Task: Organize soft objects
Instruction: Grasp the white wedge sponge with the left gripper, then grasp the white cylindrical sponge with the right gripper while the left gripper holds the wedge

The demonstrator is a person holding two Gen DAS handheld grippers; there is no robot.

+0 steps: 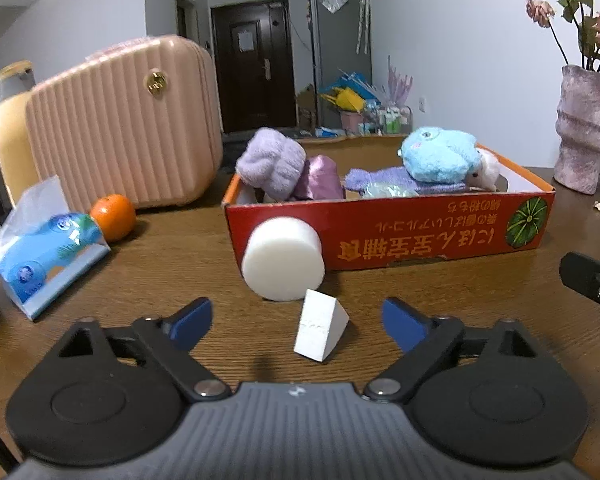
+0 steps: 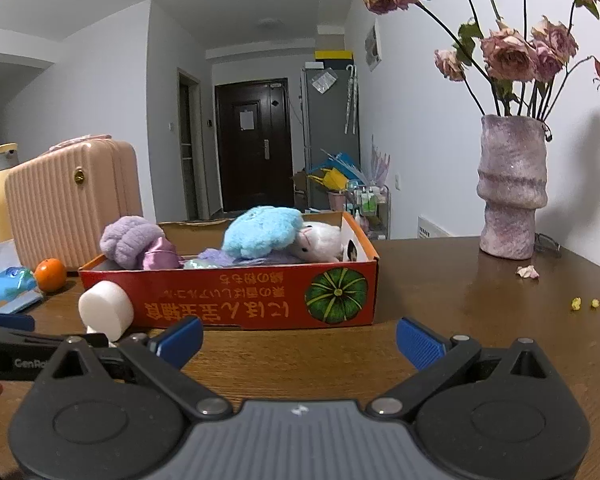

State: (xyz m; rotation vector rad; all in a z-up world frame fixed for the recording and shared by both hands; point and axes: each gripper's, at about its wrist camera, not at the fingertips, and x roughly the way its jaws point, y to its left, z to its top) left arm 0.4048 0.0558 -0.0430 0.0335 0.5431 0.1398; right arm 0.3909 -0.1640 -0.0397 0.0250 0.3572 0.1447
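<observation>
Red cardboard box (image 1: 384, 232) sits on the wooden worktop (image 1: 160, 264), already loaded with soft stuff: lilac fluffy bundle (image 1: 270, 168) at its 9 o'clock end, blue plush (image 1: 436, 154) toward 2 o'clock, small white plush (image 2: 320, 242) tucked beside the blue one. Still outside the box: white foam cylinder (image 1: 283, 260) lying on its side, touching the box's front wall near the 9 o'clock corner, and a smaller white foam wedge (image 1: 320, 326) just in front of it, standing apart from the box. Left gripper (image 1: 296, 324) is low over the worktop, its blue fingers (image 1: 192, 320) set apart either side of the wedge, not touching it. Right gripper (image 2: 298, 340) hovers at the box's 6 o'clock side, fingers wide apart, nothing between them. Handling guess: both foam pieces look very light and squashy, matte so not slippery, not fragile; the cylinder will likely roll if nudged. Wedge: best pinched across its two flat parallel faces, since the sloped face would probably squeeze it out. Cylinder: take it across the flat round ends or across its curved sides with a wide opening, light squeeze only.
</observation>
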